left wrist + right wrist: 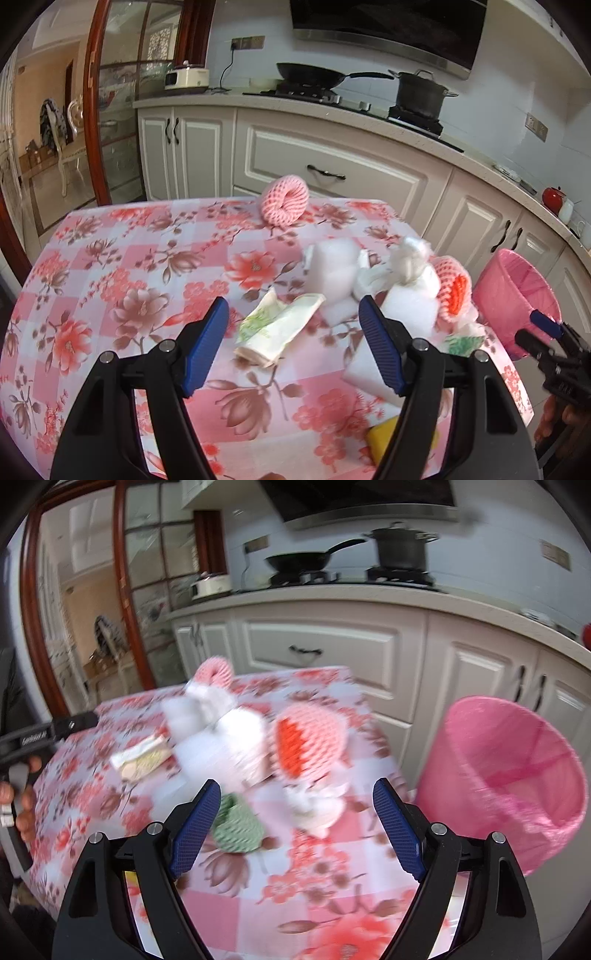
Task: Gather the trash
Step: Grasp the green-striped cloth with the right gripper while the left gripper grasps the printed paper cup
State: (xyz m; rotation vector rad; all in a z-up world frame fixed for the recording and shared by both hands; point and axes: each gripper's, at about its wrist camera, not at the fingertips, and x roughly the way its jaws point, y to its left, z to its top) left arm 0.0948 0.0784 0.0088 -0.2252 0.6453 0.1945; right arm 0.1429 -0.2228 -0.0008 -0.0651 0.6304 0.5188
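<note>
Table: covered by a pink-and-white checked cloth with a red and brown flower print; kitchen cabinets and a hob with a wok and a lidded pot behind it

Trash on the cloth:
- pink foam fruit net, rolled into a ring, at the far edge, apart from the rest
- white foam pieces and crumpled white plastic, heaped right of centre
- second pink foam net with an orange inside, leaning against the right of the white heap
- folded cream wrapper with green print, flat, just in front of the heap
- green foam net, near the right edge, in front of the heap
- flat white sheet and a yellow piece, near edge, partly hidden by the left gripper's finger

Bin: pink with a pink liner, off the table's right side, tilted in both views, mouth toward the cameras; contents not discernible

Left gripper: jaws wide apart, nothing gripped; above the cloth with the cream wrapper seen between its fingers

Right gripper: jaws wide apart, nothing gripped; above the right edge, the green net just inside its left finger, the view blurred
</note>
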